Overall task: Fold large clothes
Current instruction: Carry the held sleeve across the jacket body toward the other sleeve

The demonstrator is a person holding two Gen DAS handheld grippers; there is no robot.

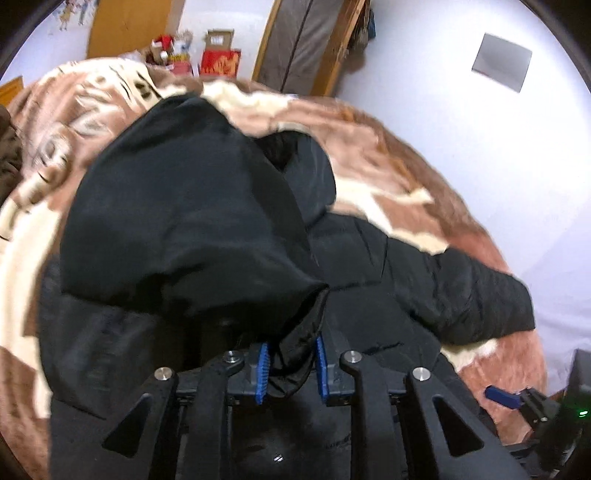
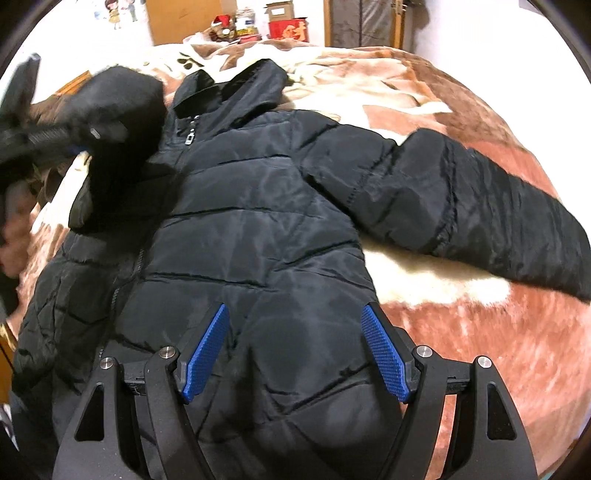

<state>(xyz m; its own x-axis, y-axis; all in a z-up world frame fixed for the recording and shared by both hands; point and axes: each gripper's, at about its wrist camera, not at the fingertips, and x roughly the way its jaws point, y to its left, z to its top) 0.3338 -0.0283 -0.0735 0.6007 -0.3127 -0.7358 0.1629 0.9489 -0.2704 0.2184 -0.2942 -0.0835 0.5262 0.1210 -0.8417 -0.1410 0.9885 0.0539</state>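
A black padded jacket [image 2: 258,221] lies front up on a brown and cream blanket [image 2: 461,314], hood at the far end, its right sleeve [image 2: 480,206] stretched out to the right. My left gripper [image 1: 291,365] is shut on the cuff of the left sleeve [image 1: 184,206] and holds it lifted over the jacket body; it also shows in the right wrist view [image 2: 74,147] at the left. My right gripper [image 2: 295,354] is open and empty, just above the jacket's lower front. Its blue pad [image 1: 502,397] shows at the lower right of the left wrist view.
The blanket covers a bed [image 1: 424,177]. Behind it stand red boxes [image 2: 288,29] and small items by a wooden door [image 2: 184,18]. A dark wardrobe [image 1: 306,40] stands against the white wall. Brown cloth [image 1: 7,155] lies at the bed's left edge.
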